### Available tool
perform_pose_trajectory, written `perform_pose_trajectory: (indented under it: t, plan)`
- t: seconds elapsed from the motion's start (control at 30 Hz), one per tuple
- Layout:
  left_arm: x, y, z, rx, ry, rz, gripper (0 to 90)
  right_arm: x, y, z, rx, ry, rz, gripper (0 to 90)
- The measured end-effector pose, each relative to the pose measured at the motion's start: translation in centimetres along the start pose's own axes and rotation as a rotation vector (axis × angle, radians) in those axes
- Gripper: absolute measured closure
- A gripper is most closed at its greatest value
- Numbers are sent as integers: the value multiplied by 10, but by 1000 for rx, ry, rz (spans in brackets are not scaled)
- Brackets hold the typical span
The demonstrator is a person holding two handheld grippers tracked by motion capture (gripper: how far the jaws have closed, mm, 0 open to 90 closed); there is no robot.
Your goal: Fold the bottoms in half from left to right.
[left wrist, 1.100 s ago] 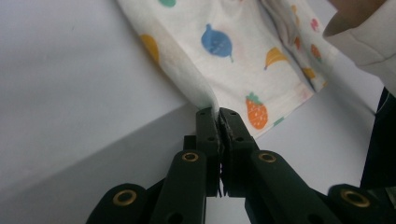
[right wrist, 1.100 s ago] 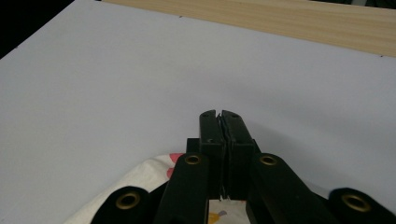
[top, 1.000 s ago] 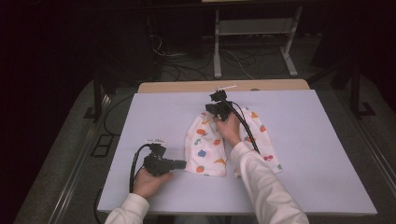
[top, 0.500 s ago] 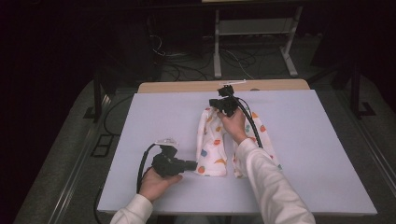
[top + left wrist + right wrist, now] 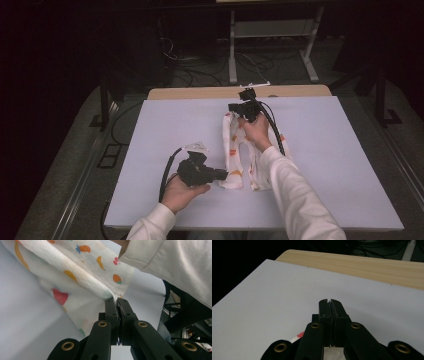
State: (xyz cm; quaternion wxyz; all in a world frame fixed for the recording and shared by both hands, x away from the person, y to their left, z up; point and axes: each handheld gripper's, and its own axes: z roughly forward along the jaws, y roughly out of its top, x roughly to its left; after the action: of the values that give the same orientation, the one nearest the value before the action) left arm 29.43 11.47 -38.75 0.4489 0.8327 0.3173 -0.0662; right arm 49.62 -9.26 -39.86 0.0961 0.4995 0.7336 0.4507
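A white cloth (image 5: 234,156) printed with fruit lies lengthwise on the white board (image 5: 150,125), doubled into a narrow shape. My left gripper (image 5: 223,175) is at its near left corner. In the left gripper view the jaws (image 5: 117,300) are shut on a folded edge of the cloth (image 5: 75,277), which hangs away to the upper left. My right gripper (image 5: 234,108) is at the far end, shut, with the cloth's far corner drawn up to it. In the right gripper view the closed gripper (image 5: 329,301) has white cloth (image 5: 331,350) under its base.
A white sleeve (image 5: 175,265) and the right forearm (image 5: 285,185) lie over the cloth's right side. A wooden table edge (image 5: 200,92) runs behind the board. Beyond it are a dark floor, cables and a white stand (image 5: 270,45).
Both grippers have carried the cloth's left edge up and over to the right, so the spread cloth has narrowed into a fold. The left gripper moved right and rose.
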Motion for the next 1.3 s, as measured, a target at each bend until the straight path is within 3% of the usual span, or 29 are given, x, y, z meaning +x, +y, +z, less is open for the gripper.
perform_pose_trajectory:
  t: [0.53, 0.83, 1.3]
  plan:
    - [-23, 27, 36, 8, -46, 71, 866, -25, 7, -19, -14, -11, 27, 869]
    - [-26, 33, 55, 5, -73, 61, 866, -39, 10, -23, -2, -19, 27, 869]
    - [-35, 45, 84, 22, -74, 61, 866, -54, 10, -30, 4, 5, 27, 869]
